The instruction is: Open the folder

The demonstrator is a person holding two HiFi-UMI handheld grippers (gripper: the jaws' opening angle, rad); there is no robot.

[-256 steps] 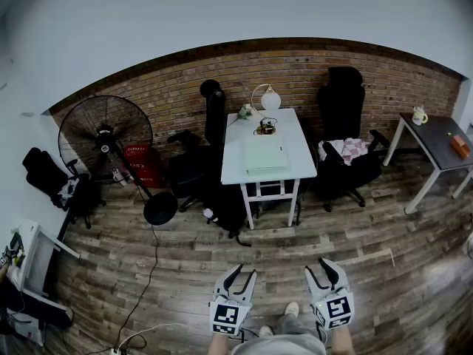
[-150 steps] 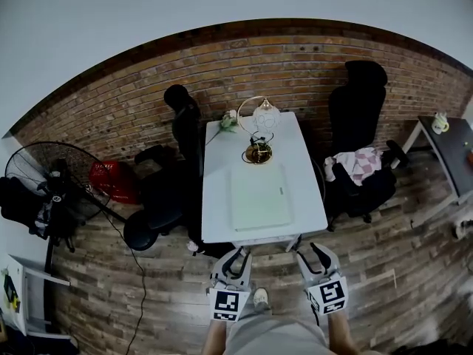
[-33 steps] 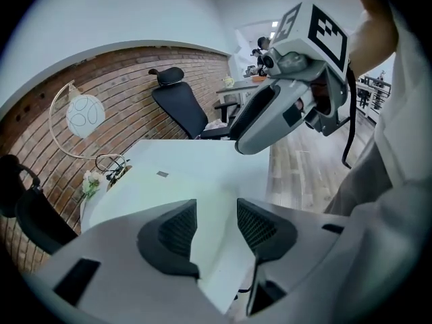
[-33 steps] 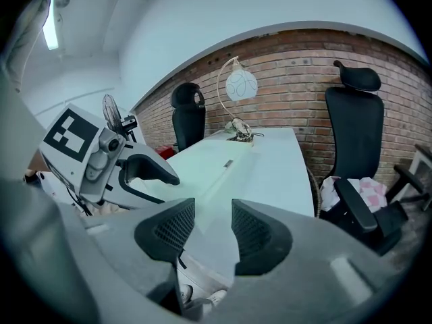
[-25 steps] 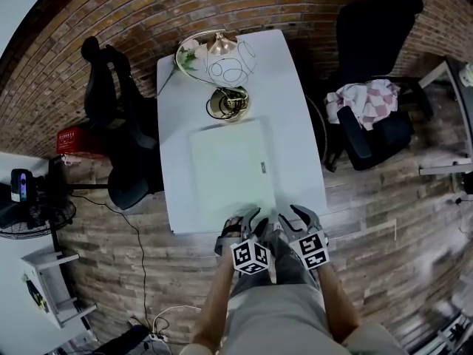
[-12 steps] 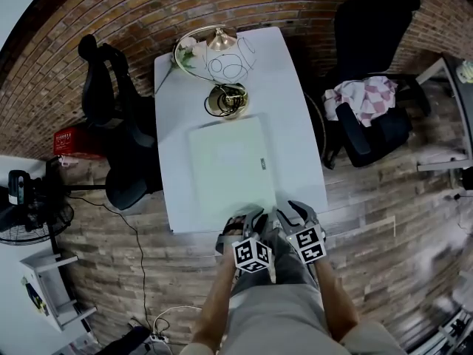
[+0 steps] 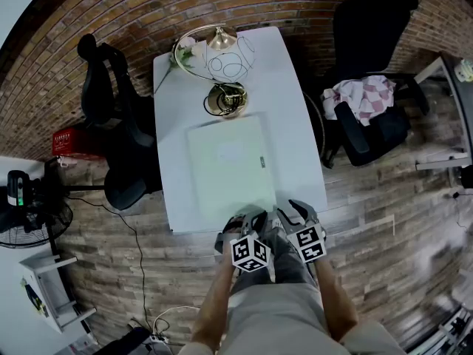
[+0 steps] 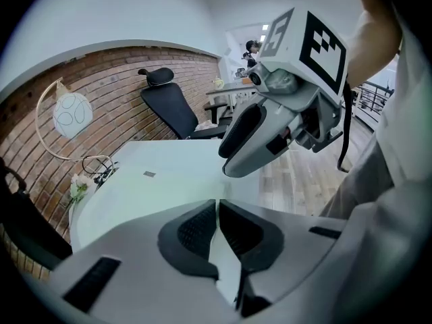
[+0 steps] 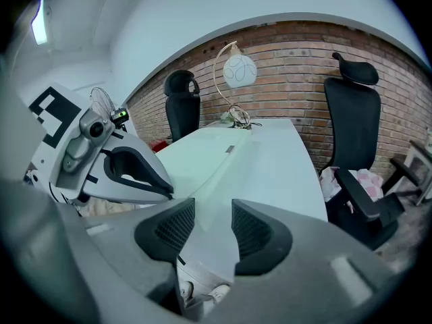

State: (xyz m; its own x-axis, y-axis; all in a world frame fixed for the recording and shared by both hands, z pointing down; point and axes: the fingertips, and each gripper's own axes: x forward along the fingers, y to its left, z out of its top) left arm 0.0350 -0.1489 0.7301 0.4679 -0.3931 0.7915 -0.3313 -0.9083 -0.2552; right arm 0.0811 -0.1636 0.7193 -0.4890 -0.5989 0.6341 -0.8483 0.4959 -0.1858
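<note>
A pale green folder (image 7: 229, 165) lies shut and flat on the white table (image 7: 295, 109), with a small tab near its right edge. My left gripper (image 7: 242, 219) is at the folder's near edge; its jaws are closing, and its pads (image 8: 196, 229) meet on the thin front edge of the folder (image 8: 162, 181). My right gripper (image 7: 292, 209) hangs just to the right, over the table's near edge, open, with only the table and the folder's corner (image 9: 202, 155) seen between its pads. Each gripper view also shows the other gripper, the right gripper (image 8: 260, 137) and the left gripper (image 9: 128, 174).
A globe lamp (image 7: 225, 58) on a brass base (image 7: 225, 98) stands at the table's far end, with a small flower (image 7: 185, 50) beside it. A black office chair (image 7: 369, 124) with a checked cloth (image 7: 362, 95) stands to the right, another chair (image 7: 111, 87) to the left, a fan (image 7: 22, 209) at far left.
Over several seconds the person walked up to the table. In the last second the left gripper's jaws came together at the folder's near edge; both hands stayed in place.
</note>
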